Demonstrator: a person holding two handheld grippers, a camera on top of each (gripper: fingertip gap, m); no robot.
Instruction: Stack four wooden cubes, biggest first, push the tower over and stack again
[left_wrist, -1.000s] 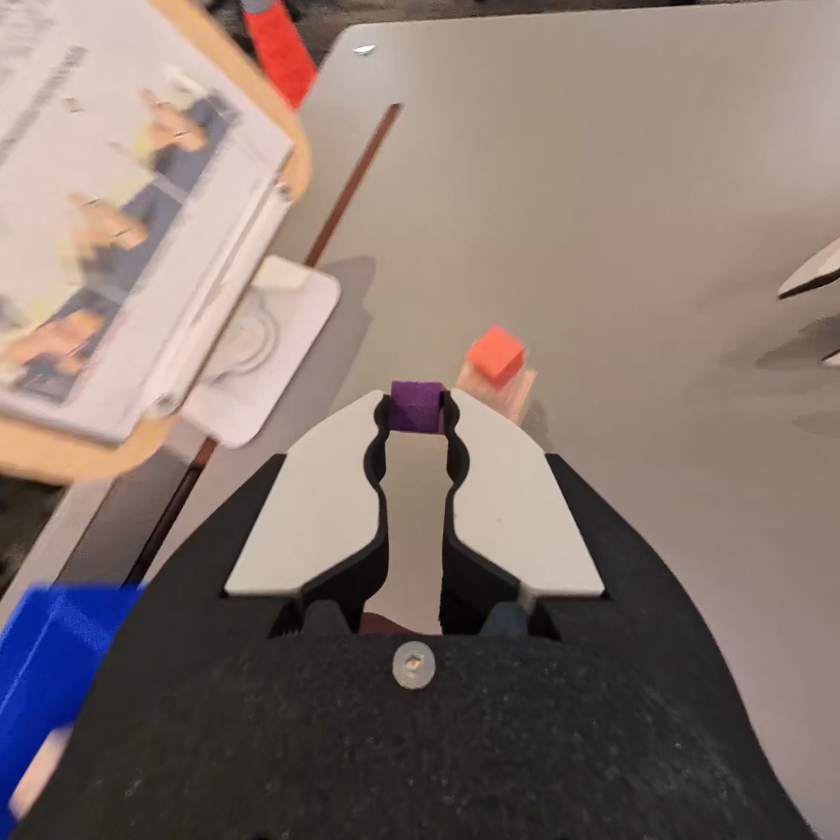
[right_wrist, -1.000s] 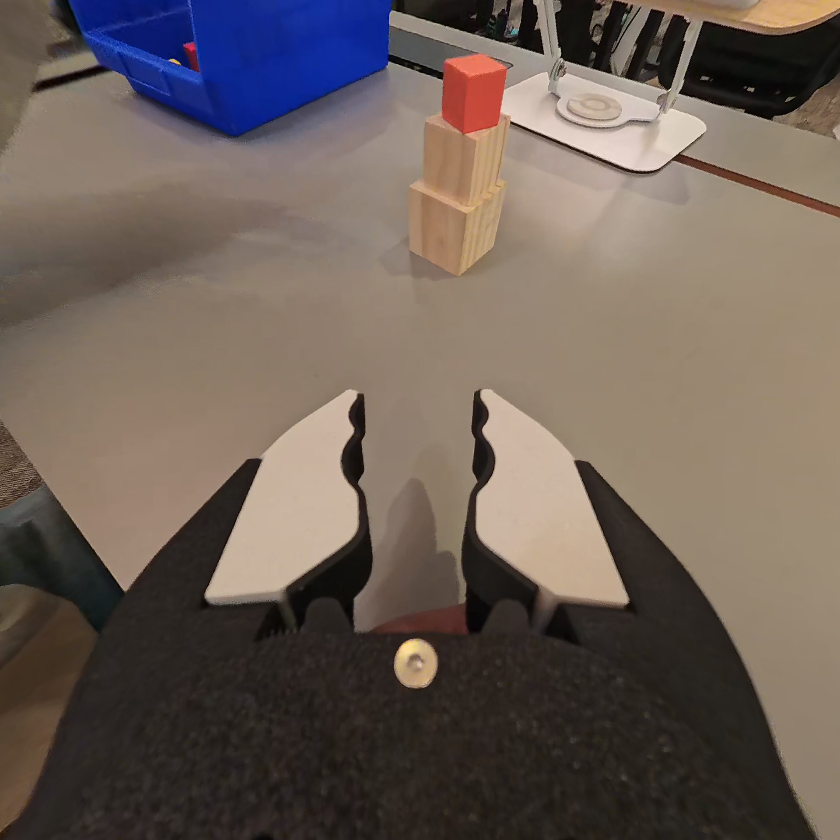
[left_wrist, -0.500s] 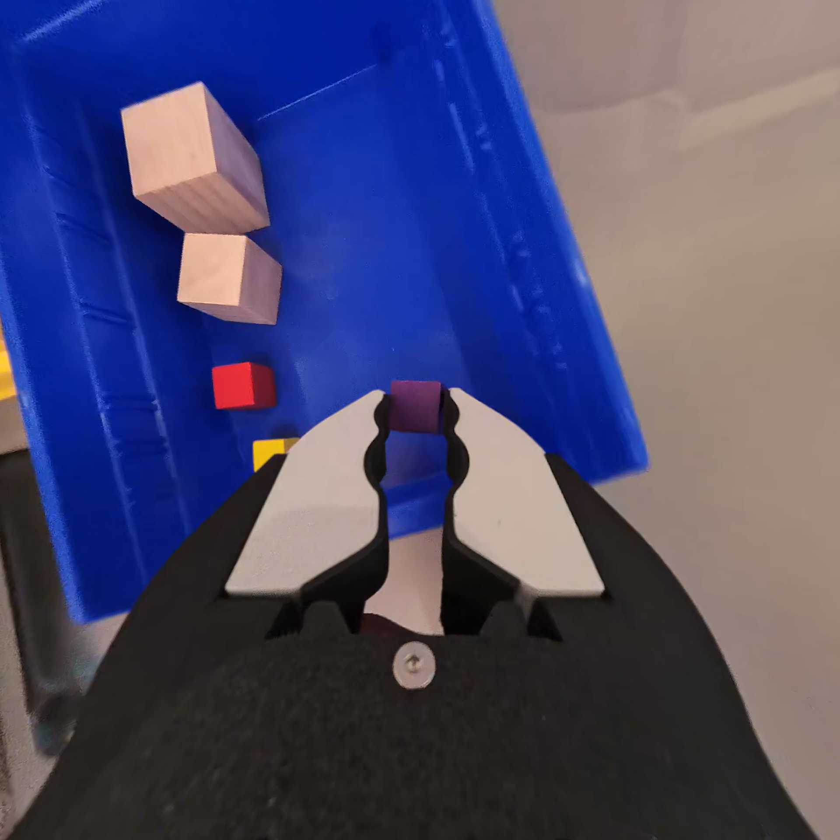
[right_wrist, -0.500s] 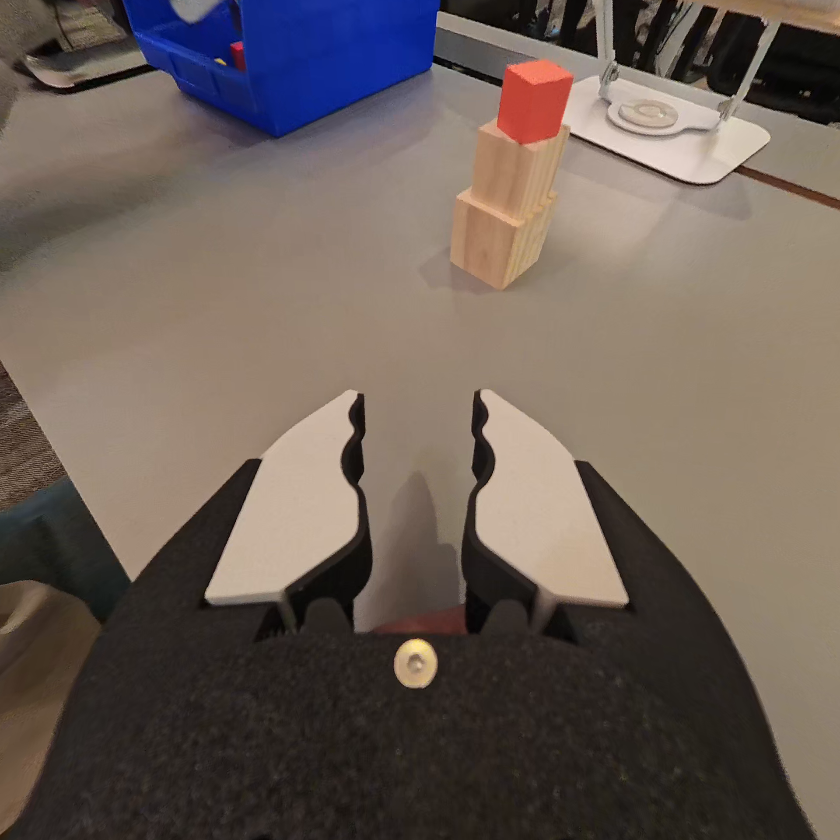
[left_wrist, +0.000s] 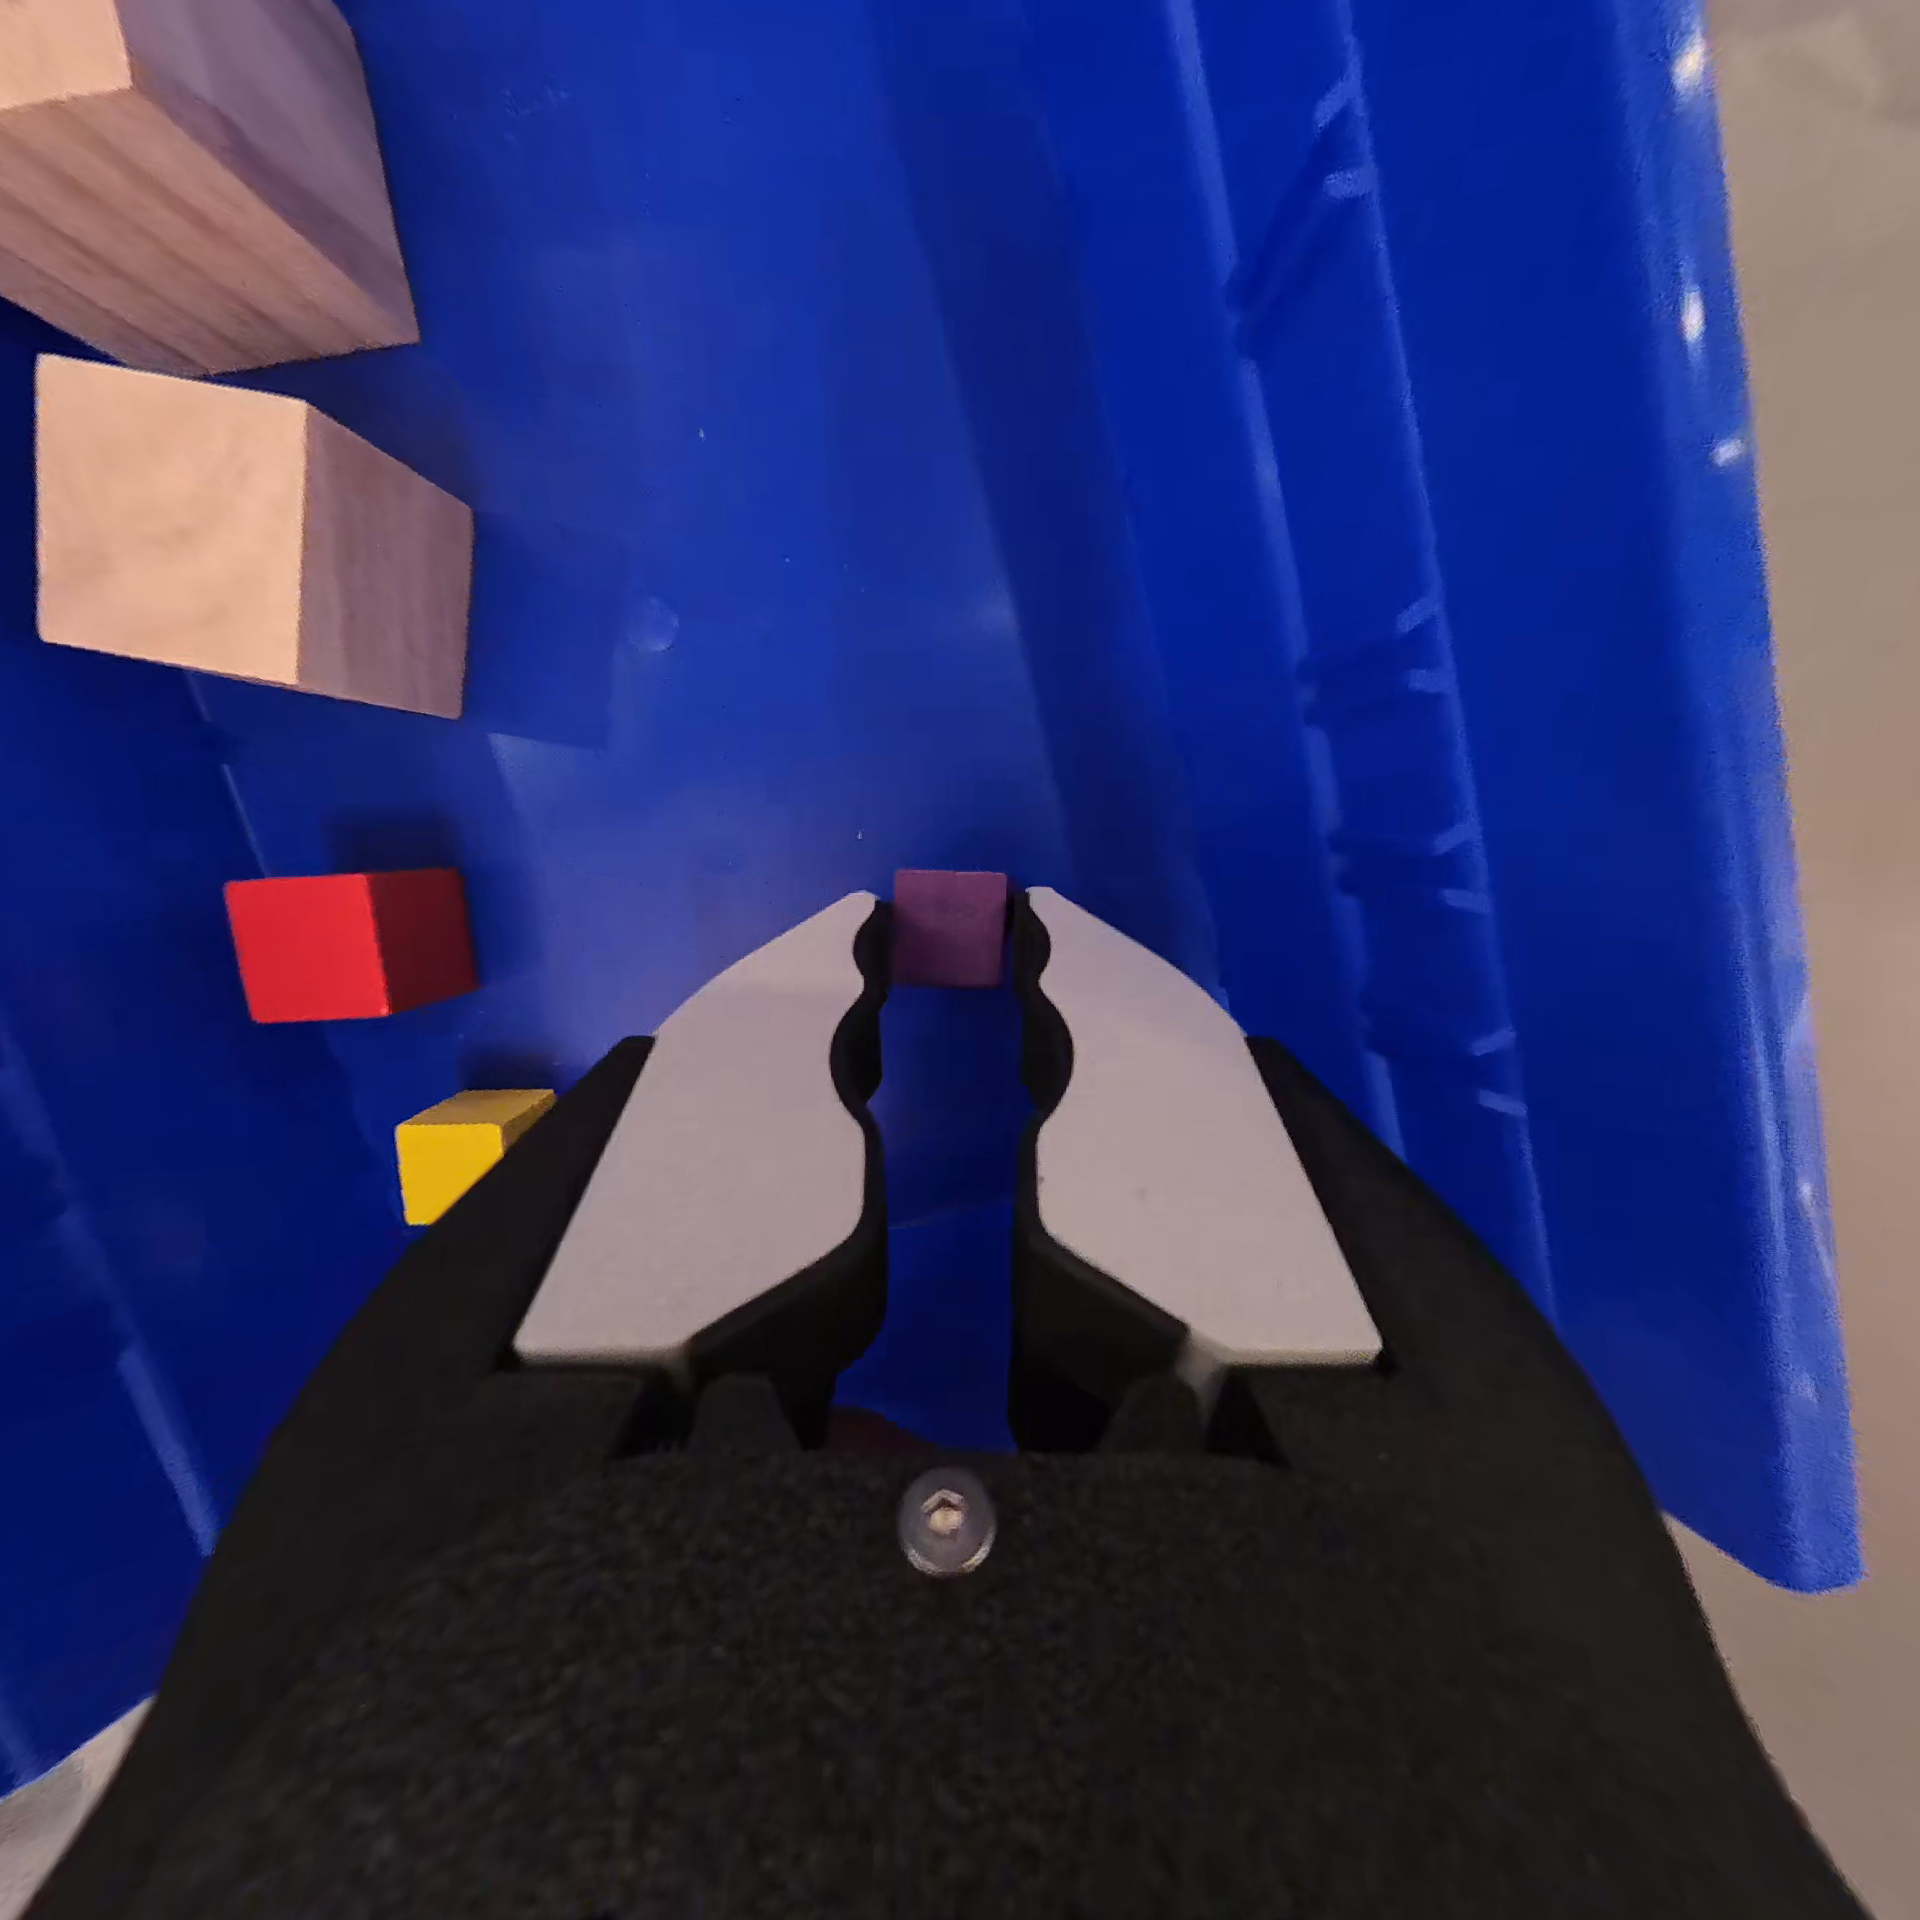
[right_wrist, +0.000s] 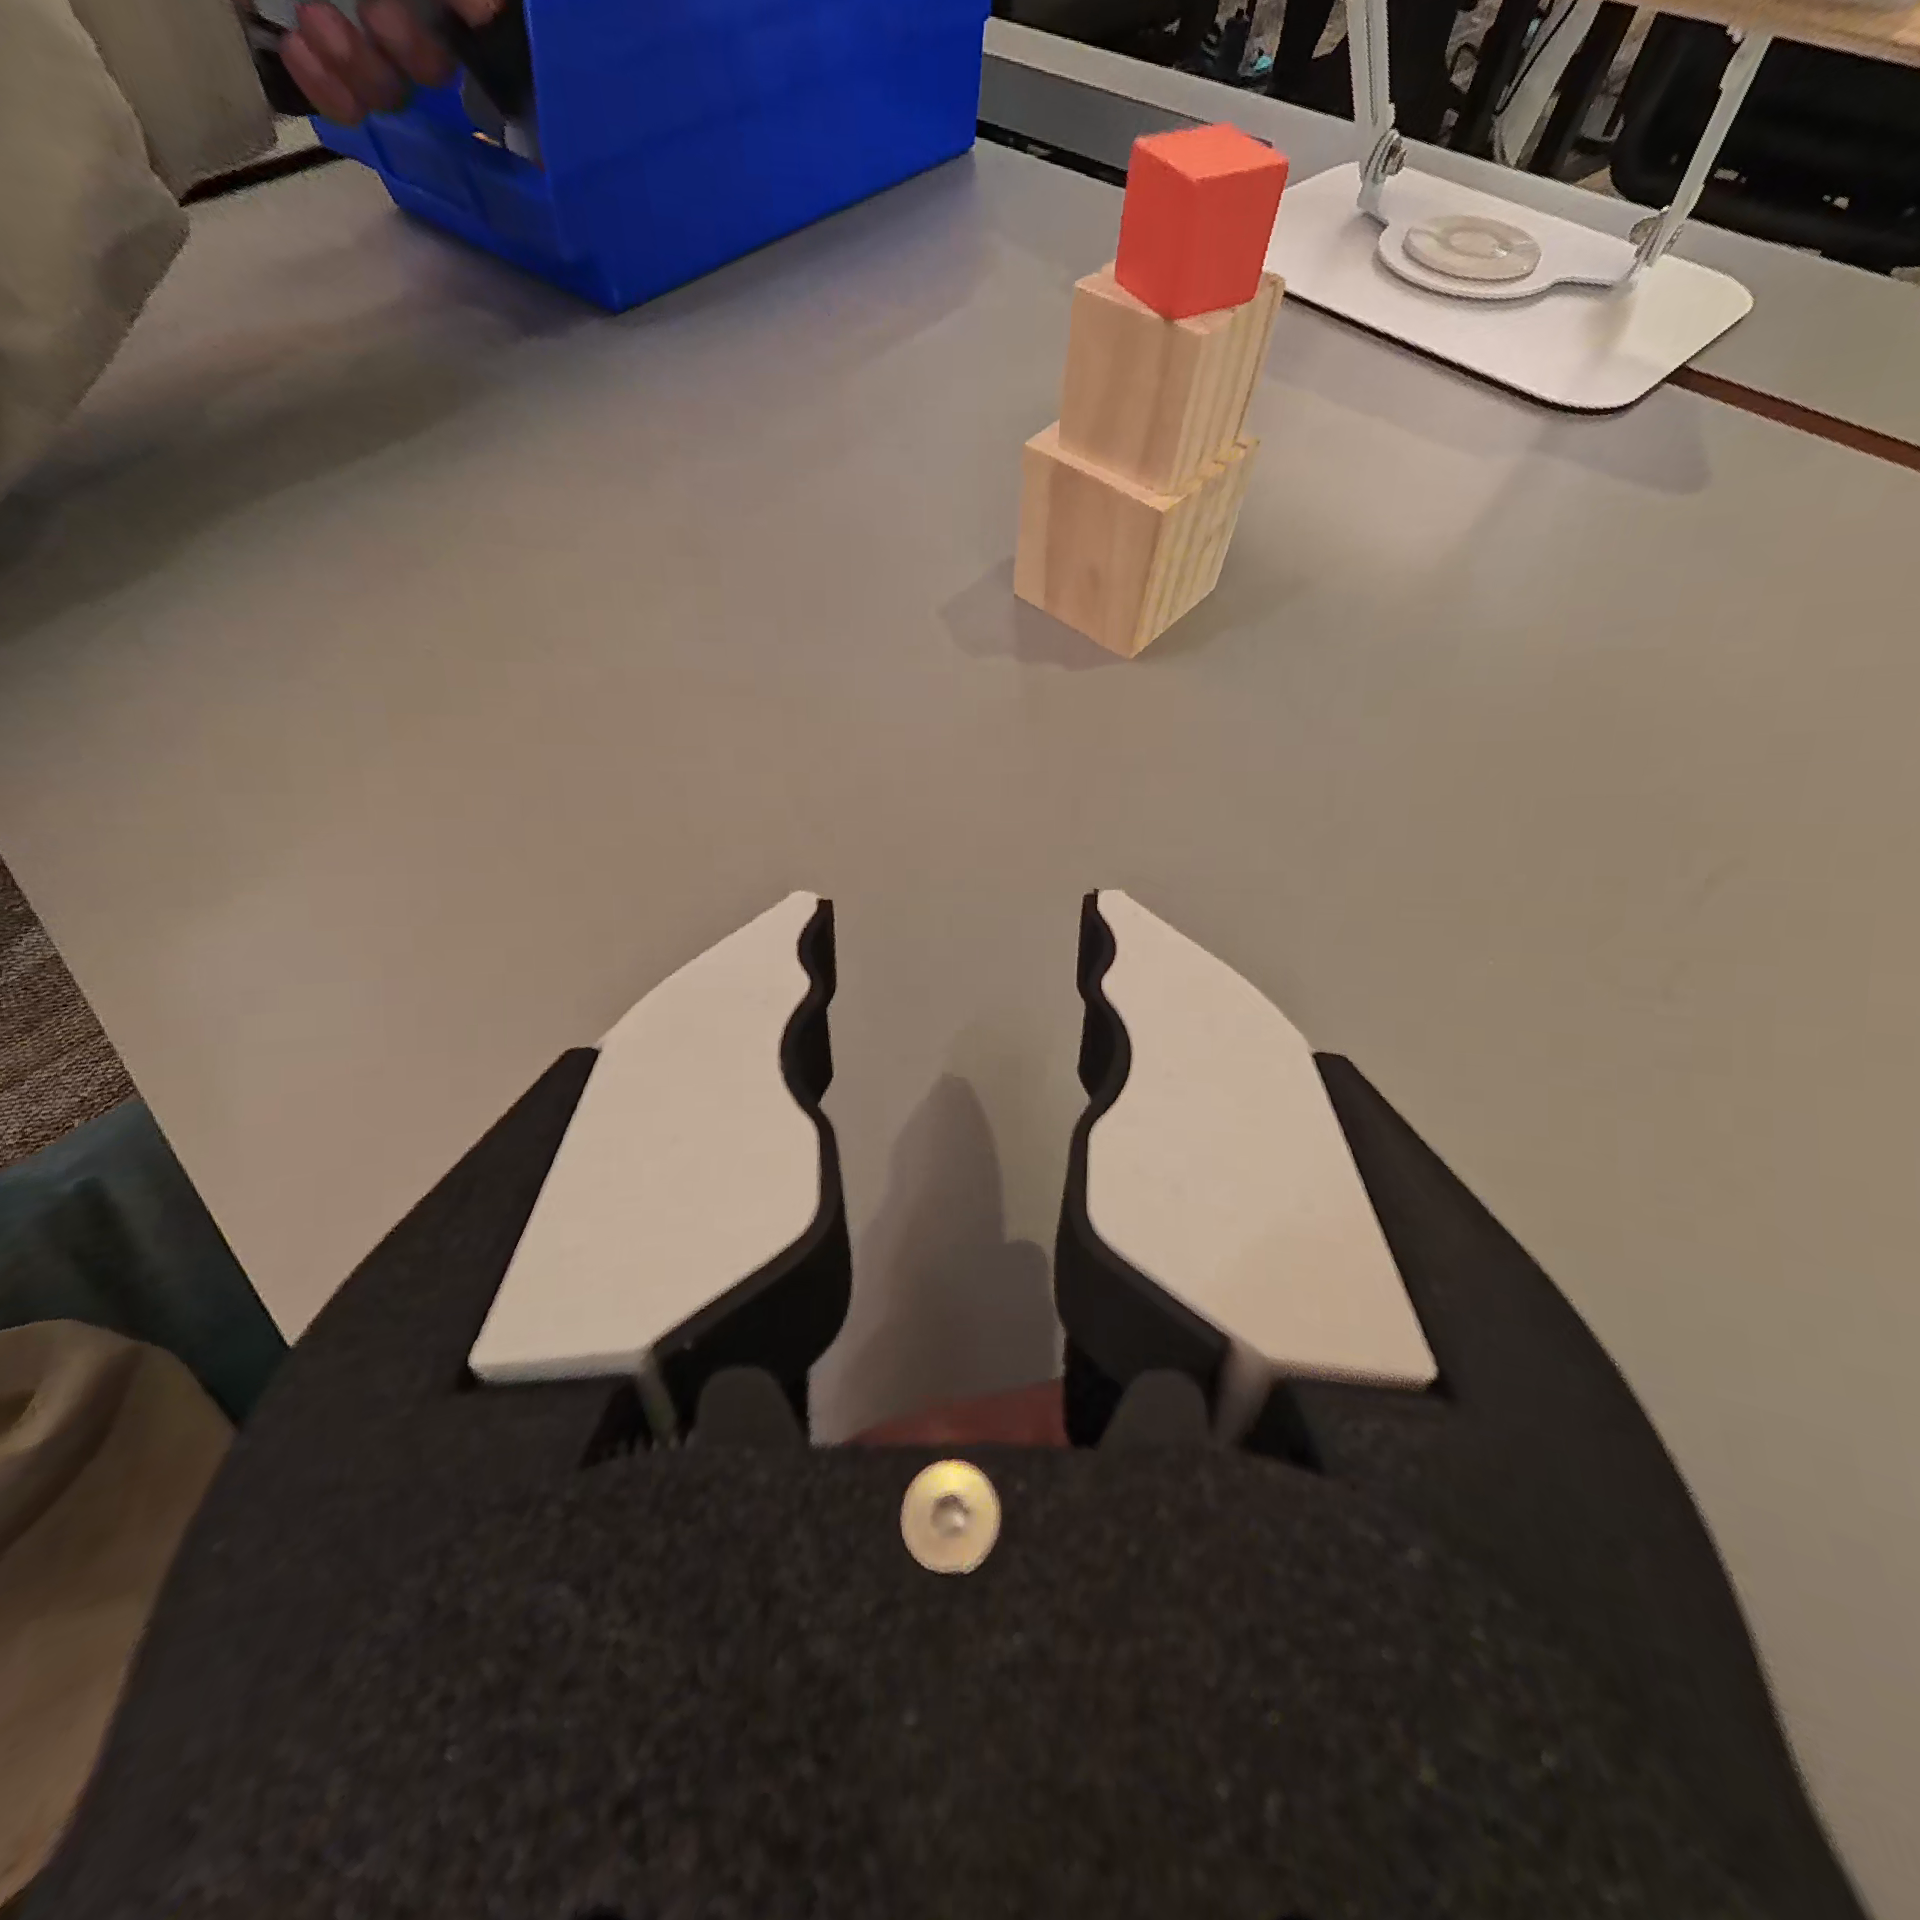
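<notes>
Three cubes stand stacked on the grey counter (right_wrist: 623, 831): a large plain wooden cube (right_wrist: 1127, 540) at the base, a smaller plain wooden cube (right_wrist: 1164, 390) on it, and an orange-red cube (right_wrist: 1200, 218) on top, set slightly askew. The right claw (right_wrist: 956, 914) is above the counter, well short of the stack, its jaws apart with nothing between them. The left claw (left_wrist: 951, 920) is clamped on a small purple cube (left_wrist: 951, 940) at its fingertips, held inside the blue bin (left_wrist: 1299, 520). Within the bin lie two plain wooden cubes (left_wrist: 208, 540), a red cube (left_wrist: 343, 945) and a yellow cube (left_wrist: 457, 1148), the last partly hidden by the claw body. Beyond the stack sits a white stand base (right_wrist: 1507, 291).
</notes>
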